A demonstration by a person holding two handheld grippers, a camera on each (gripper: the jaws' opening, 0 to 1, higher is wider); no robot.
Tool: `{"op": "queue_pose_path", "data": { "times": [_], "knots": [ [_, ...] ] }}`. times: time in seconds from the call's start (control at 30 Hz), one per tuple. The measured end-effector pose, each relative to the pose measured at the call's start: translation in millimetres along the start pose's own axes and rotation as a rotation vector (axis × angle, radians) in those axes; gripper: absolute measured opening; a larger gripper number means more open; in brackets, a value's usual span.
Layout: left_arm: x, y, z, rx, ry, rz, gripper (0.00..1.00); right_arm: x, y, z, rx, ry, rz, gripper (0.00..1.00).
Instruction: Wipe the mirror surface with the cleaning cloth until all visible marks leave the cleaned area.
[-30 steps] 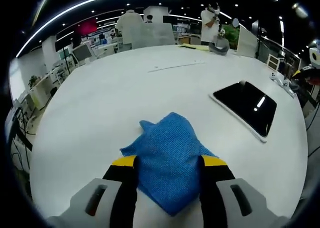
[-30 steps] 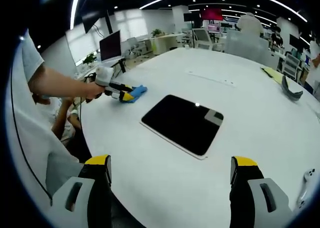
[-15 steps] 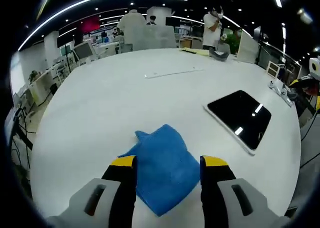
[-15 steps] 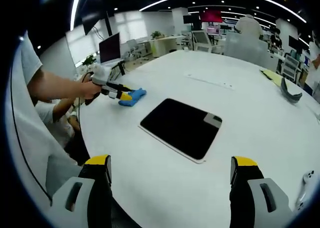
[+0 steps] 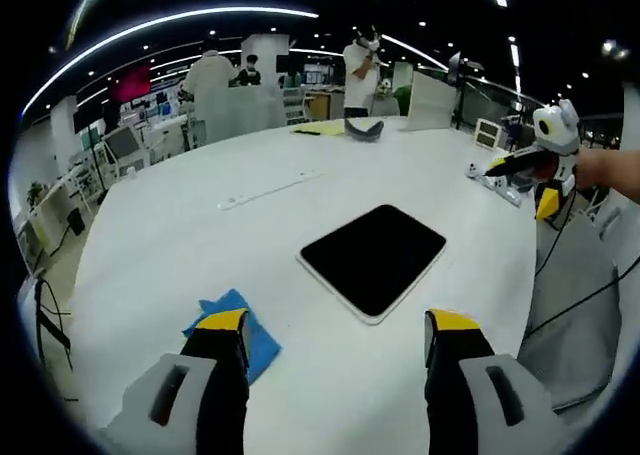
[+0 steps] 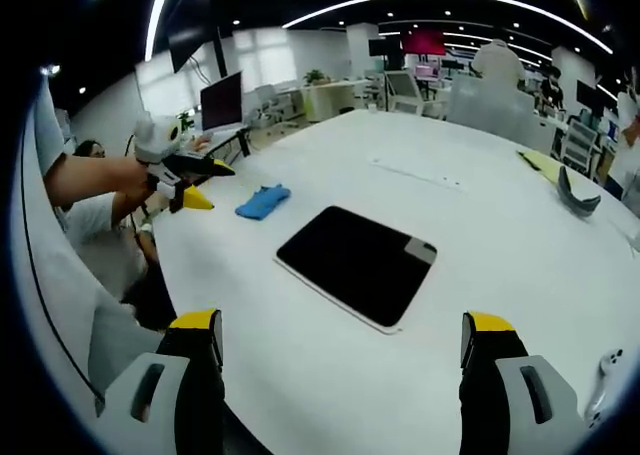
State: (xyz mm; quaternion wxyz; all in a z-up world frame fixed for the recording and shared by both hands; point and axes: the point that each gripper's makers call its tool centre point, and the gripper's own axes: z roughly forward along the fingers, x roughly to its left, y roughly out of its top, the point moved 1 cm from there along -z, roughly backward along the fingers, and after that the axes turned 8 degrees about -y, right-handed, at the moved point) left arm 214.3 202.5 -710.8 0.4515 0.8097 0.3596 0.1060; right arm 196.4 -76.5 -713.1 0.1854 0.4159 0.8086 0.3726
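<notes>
A dark rectangular mirror (image 5: 375, 258) with a white edge lies flat on the white table (image 5: 180, 235). The blue cleaning cloth (image 5: 258, 337) lies crumpled on the table left of it, partly behind my left jaw. My left gripper (image 5: 338, 325) hangs open above the table edge with nothing between its jaws. In the right gripper view the mirror (image 6: 355, 265) sits ahead of my open, empty right gripper (image 6: 342, 323). The cloth (image 6: 262, 201) rests beyond the mirror's left corner. The left gripper (image 6: 205, 183) is held raised just left of the cloth, apart from it.
A hand holds the right gripper (image 5: 522, 183) past the table's right edge. A grey curved object (image 5: 362, 127), a yellow sheet (image 5: 322, 128) and a thin white strip (image 5: 270, 188) lie farther back. People stand behind the table. A small white item (image 6: 600, 370) sits near the front right.
The left gripper has drawn back and lifted off the cloth, which stays on the table. Its view now takes in the whole mirror. The right gripper has barely moved.
</notes>
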Motion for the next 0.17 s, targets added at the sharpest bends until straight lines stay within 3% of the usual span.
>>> {"op": "queue_pose_path", "data": {
  "times": [0.17],
  "knots": [
    [-41.4,4.6,-6,0.021,-0.058,0.047,0.77,0,3.2,-2,-0.016,0.009,-0.007,1.0]
  ]
}}
